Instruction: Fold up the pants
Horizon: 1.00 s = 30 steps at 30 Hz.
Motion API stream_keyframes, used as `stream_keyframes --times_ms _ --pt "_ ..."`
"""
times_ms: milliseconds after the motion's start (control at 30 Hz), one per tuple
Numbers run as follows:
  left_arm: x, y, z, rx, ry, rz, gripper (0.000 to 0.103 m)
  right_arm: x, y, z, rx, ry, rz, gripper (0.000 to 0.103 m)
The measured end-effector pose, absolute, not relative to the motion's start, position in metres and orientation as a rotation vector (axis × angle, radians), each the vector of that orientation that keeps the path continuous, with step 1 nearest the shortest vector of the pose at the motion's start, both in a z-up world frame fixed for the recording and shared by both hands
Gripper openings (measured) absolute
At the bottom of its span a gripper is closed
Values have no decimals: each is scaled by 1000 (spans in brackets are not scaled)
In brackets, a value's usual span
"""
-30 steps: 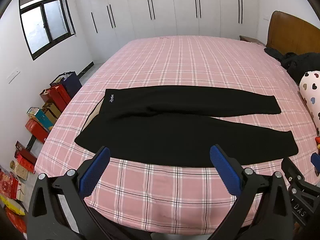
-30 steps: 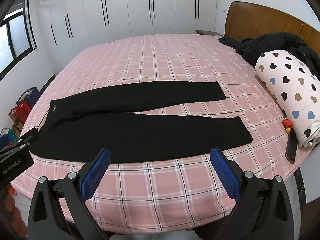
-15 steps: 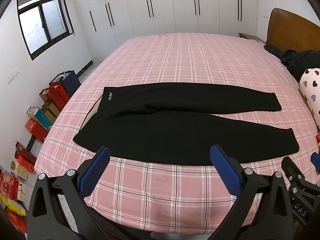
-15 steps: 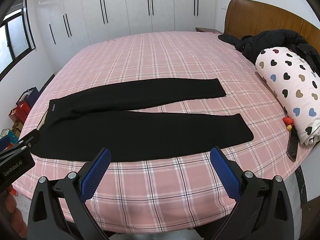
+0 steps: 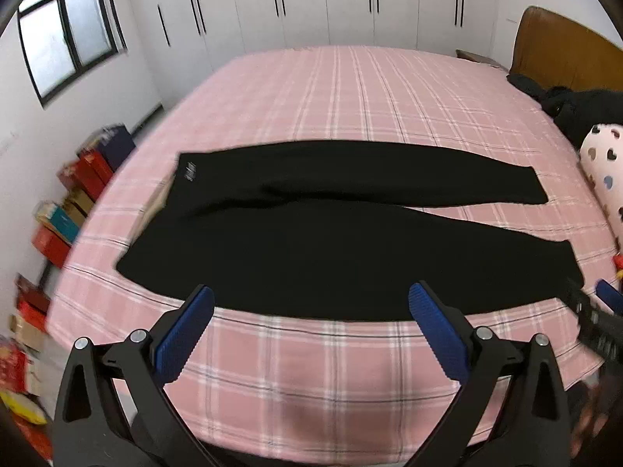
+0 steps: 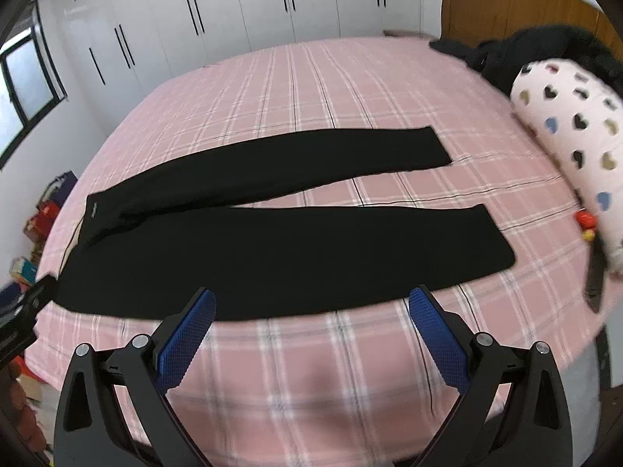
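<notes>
Black pants (image 5: 342, 249) flat on bed (image 5: 350, 93) — soft, light, limp; take waistband and cuff corners. Left gripper (image 5: 311, 303) and right gripper (image 6: 311, 307): jaws spread wide, empty.

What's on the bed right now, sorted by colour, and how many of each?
Black: 2, the pants and a jacket by the headboard
White with hearts: 1, a rolled quilt
Red: 1, a small object
Total: 4

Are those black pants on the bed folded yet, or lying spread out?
Spread out. The black pants lie flat on the pink checked bedsheet, both legs apart and full length, with no layer doubled over.
</notes>
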<state>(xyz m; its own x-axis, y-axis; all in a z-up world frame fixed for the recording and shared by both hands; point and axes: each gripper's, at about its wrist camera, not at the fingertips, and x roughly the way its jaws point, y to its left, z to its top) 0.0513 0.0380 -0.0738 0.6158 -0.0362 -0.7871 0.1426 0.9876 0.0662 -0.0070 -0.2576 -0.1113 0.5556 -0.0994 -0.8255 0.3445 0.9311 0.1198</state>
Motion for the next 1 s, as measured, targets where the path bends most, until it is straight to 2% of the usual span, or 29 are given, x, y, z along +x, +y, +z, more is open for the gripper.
stream_keyframes --times_ms 433,833,867,1000 --pt "157 60 -124 106 938 14 98 162 -476 -187 320 968 -413 96" --pt "205 77 -163 137 975 4 98 254 -543 -249 355 1004 -361 95" --pt "211 83 -164 132 969 2 98 259 -546 -253 357 1016 -357 94" --pt "246 120 -164 55 950 23 98 272 -549 -265 331 1066 -361 67"
